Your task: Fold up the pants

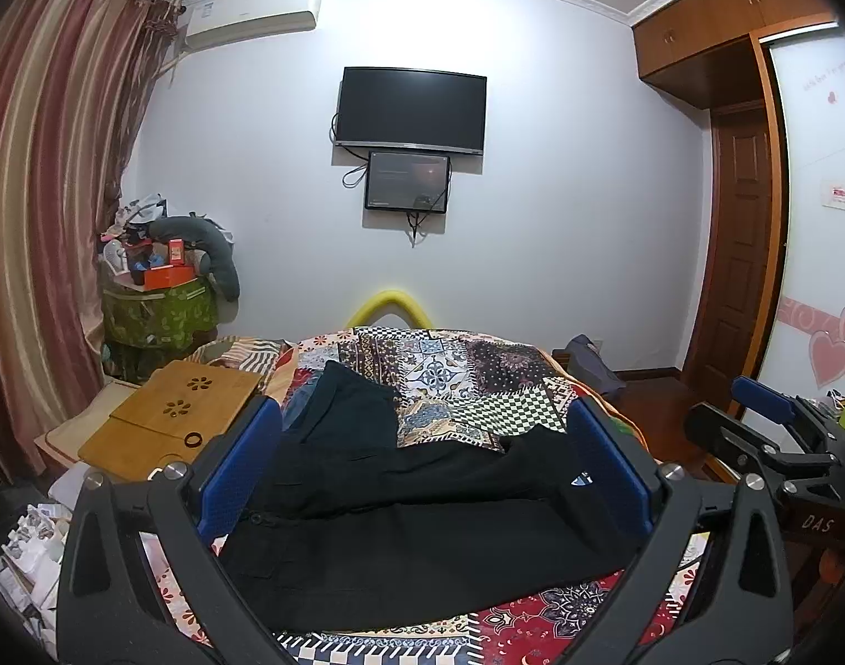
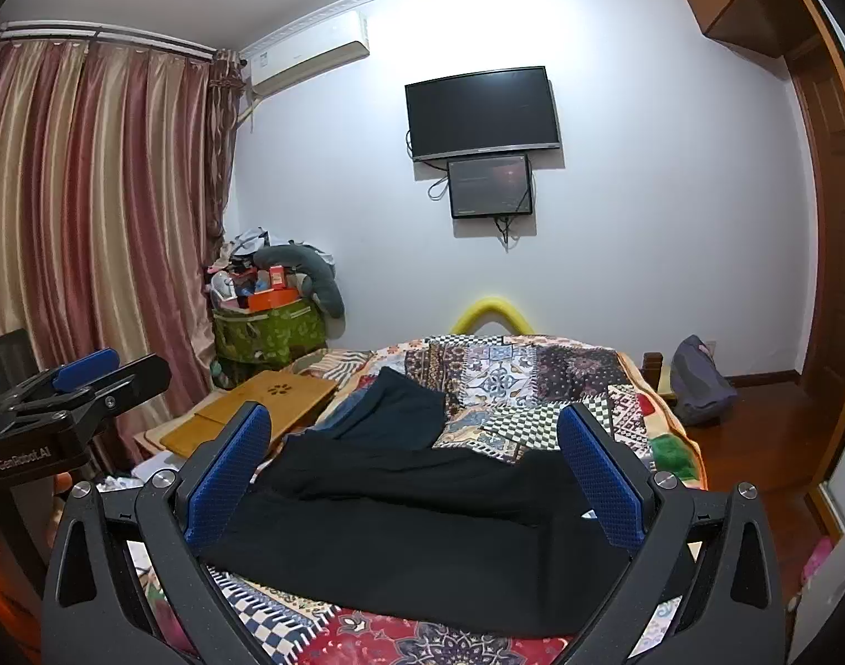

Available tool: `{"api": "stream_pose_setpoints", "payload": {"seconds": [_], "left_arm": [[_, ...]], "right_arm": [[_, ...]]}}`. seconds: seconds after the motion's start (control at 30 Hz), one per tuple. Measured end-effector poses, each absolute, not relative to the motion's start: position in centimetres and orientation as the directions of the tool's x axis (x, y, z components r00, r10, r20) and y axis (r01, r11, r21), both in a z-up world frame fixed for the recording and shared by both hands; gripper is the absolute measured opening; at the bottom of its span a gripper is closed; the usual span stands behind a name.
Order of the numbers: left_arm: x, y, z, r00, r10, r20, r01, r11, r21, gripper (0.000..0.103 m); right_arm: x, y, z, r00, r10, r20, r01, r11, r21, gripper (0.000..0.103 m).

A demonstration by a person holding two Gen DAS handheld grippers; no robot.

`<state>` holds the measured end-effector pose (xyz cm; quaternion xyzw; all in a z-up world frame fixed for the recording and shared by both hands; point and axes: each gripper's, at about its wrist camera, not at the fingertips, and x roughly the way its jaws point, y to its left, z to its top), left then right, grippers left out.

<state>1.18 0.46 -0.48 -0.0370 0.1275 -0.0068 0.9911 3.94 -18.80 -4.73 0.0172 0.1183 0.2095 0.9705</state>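
Black pants lie across the patchwork bedspread, folded into a wide band, with a dark teal garment just behind them. They also show in the right wrist view. My left gripper is open and empty, held above the pants. My right gripper is open and empty, also above the pants. The right gripper shows at the right edge of the left wrist view, and the left gripper shows at the left edge of the right wrist view.
A wooden lap desk lies on the bed's left side. A green hamper piled with clutter stands by the curtains. A bag sits on the floor right of the bed. A TV hangs on the far wall.
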Motion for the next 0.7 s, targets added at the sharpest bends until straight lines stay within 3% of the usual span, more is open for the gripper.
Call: {"api": "stream_pose_setpoints", "payload": {"seconds": [0.7], "left_arm": [[1.03,0.08,-0.60,0.969,-0.025,-0.246,0.008,0.997,-0.070,0.103]], "right_arm": [[3.90,-19.39,-4.48,0.892,0.396,-0.218,-0.386,0.918,0.086,0.103]]}}
